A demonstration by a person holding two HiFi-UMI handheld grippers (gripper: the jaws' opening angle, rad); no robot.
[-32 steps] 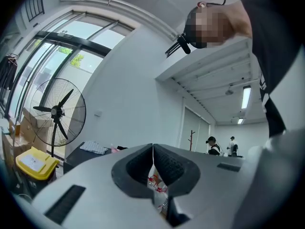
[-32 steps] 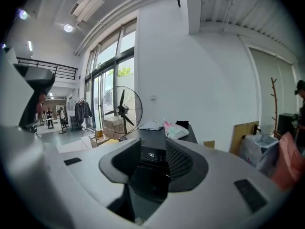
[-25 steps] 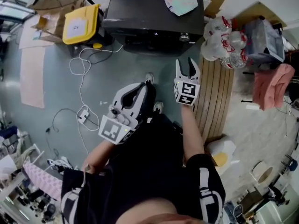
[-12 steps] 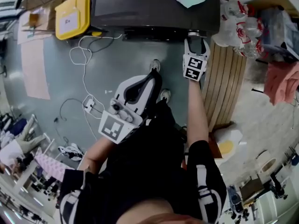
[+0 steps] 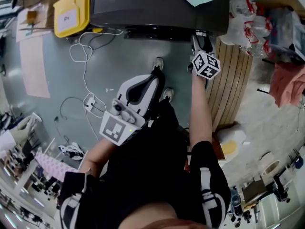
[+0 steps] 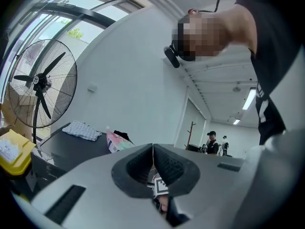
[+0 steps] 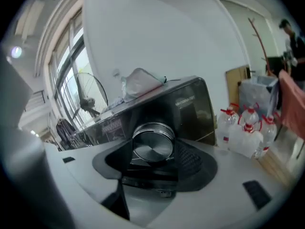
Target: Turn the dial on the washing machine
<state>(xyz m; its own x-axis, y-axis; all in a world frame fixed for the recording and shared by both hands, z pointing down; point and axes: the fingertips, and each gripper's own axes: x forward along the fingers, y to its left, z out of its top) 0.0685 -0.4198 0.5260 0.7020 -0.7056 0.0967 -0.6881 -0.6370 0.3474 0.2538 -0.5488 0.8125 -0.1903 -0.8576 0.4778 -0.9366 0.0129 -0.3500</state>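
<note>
Judging by how things lie, the turn itself looks not yet made and the task sits at the grasping step: the right tool (image 5: 201, 39) is up against the front of the washing machine (image 5: 152, 8), at the right end of its control panel, and its jaws are closing with the dial (image 7: 152, 146) between them. In the right gripper view the round metal dial fills most of the gap. The ribbed pad on the right lies against or just beside its rim, while the pad on the left appears a little apart from it, so I would not call this a firm pinch yet. No mark on the dial can be read, so how far it stands from any setting cannot be told. What is left, as I judge it, is to finish the squeeze until both pads bear on the rim, then twist the wrist. The head view shows the marker cube tilted, though whether that means a twist is under way cannot be told. The left tool (image 6: 153, 148) takes no part: it hangs low in front of the person, well apart from the machine, above the floor (image 5: 57, 80), with its jaws pressed together on nothing.
</note>
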